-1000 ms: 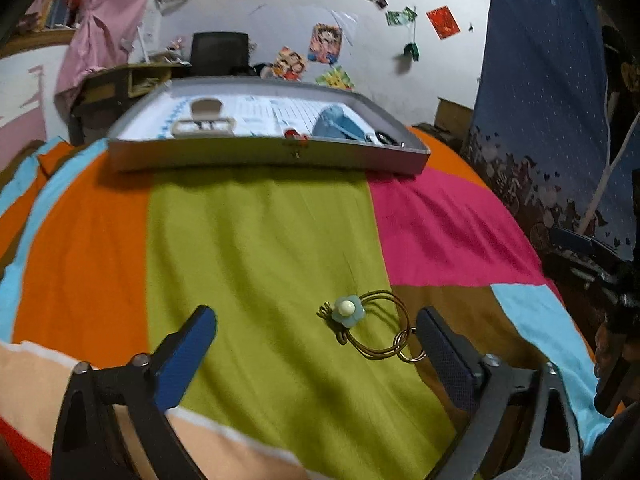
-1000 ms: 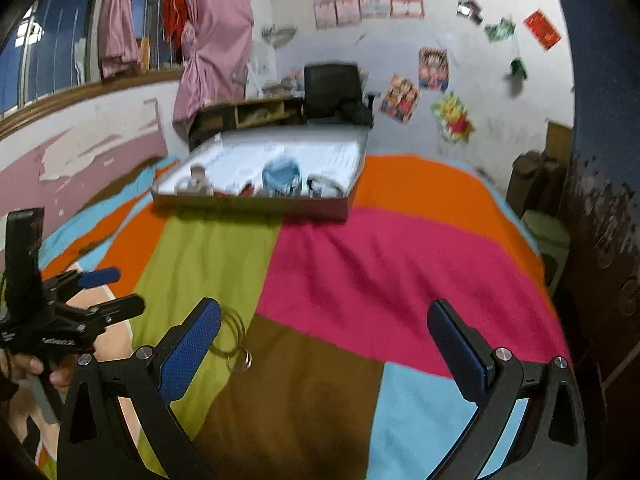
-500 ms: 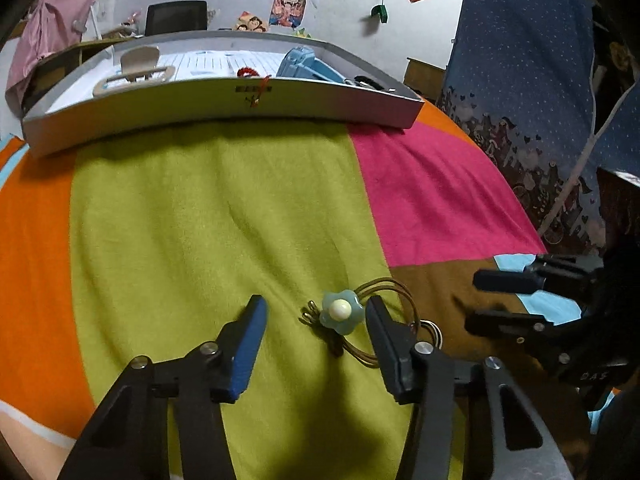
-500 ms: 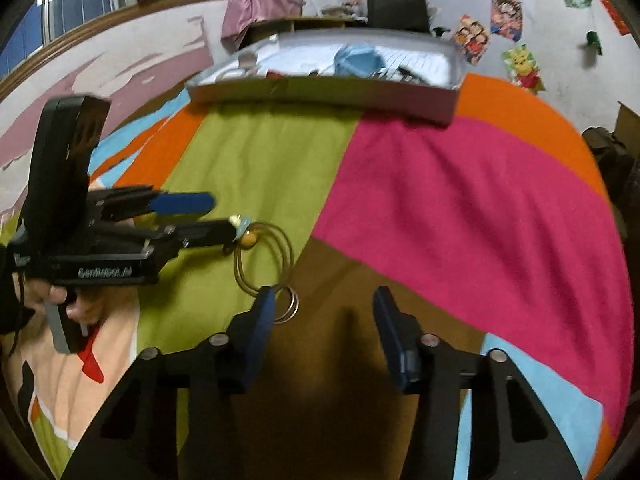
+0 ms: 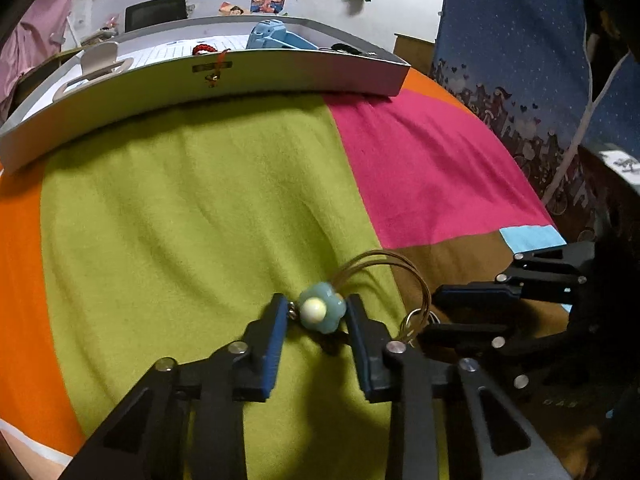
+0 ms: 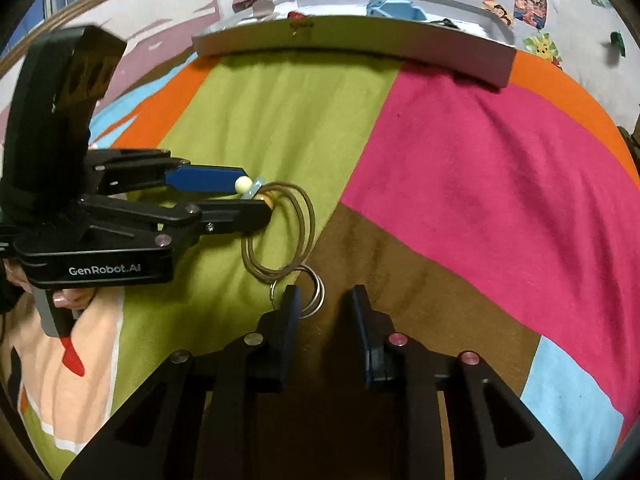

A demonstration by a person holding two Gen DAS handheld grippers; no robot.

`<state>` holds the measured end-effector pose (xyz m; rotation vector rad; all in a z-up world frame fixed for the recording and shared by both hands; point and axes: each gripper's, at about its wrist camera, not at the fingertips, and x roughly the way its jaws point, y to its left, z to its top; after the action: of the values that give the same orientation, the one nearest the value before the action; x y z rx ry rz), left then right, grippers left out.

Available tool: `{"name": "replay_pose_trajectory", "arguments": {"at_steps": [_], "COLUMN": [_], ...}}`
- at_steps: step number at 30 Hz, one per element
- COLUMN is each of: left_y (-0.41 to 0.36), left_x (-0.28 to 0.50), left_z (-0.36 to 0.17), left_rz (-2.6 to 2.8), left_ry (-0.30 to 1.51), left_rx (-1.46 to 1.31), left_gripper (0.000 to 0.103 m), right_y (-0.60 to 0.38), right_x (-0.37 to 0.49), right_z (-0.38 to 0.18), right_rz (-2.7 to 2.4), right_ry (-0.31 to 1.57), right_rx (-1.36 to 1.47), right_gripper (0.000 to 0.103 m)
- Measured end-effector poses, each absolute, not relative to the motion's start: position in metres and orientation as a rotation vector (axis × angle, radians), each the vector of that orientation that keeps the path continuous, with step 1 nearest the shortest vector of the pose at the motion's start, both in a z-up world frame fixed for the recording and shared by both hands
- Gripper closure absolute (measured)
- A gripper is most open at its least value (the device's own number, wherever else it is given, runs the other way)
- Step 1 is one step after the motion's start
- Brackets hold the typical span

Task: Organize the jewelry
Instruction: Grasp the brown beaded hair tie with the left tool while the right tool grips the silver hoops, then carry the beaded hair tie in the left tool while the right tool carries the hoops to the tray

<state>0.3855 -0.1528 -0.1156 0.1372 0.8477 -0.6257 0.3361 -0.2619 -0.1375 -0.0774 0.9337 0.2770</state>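
A teal flower charm [image 5: 322, 311] with a cream bead hangs on thin bronze wire bangles [image 5: 404, 276] linked to small silver rings [image 5: 414, 322], lying on a patchwork blanket. My left gripper [image 5: 317, 322] is closed around the charm, its blue pads touching both sides. In the right wrist view the left gripper [image 6: 256, 200] holds the charm [image 6: 246, 186], with the bangles [image 6: 280, 236] trailing to the silver rings [image 6: 314, 292]. My right gripper [image 6: 324, 304] is partly closed with the rings between its fingers; no firm grip shows.
A long grey tray [image 5: 248, 80] stands at the far end of the bed, holding a blue object [image 5: 272, 36], a red bracelet [image 5: 204, 49] and a white piece [image 5: 98, 60]. A dark blue curtain [image 5: 520, 60] hangs at right. The blanket [image 5: 180, 220] lies between.
Both grippers narrowed and moved in. The left one went from wide open to closed on the flower charm. The right one came down over the silver rings.
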Motion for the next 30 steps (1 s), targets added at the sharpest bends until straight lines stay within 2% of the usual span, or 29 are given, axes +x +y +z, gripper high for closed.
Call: {"name": "replay_pose_trajectory", "arguments": {"at_steps": [4,8,24,30], "left_y": [-0.152,-0.150,-0.129,-0.123], "left_x": [0.387,0.384,0.368,0.380], "left_z": [-0.115,-0.113,-0.087,-0.060], "left_rz": [-0.613,-0.589,-0.482,-0.455], "left_ry": [0.861,0.888,0.913,0.887], "left_rx": [0.118,0.104,0.080,0.036], "left_gripper": [0.079,0.079,0.081,0.081], "right_y": [-0.255,-0.253,-0.266,-0.287], "right_x": [0.341,0.341,0.333,0.334], "right_z": [-0.141,-0.142,-0.123,-0.100], "right_rz": [0.269,0.249,0.198,0.191], "right_ry": [0.943,0.944,0.846,0.768], "right_rx": [-0.093,-0.103,-0.046,-0.005], "right_gripper": [0.082,0.097,0.100,0.100]}}
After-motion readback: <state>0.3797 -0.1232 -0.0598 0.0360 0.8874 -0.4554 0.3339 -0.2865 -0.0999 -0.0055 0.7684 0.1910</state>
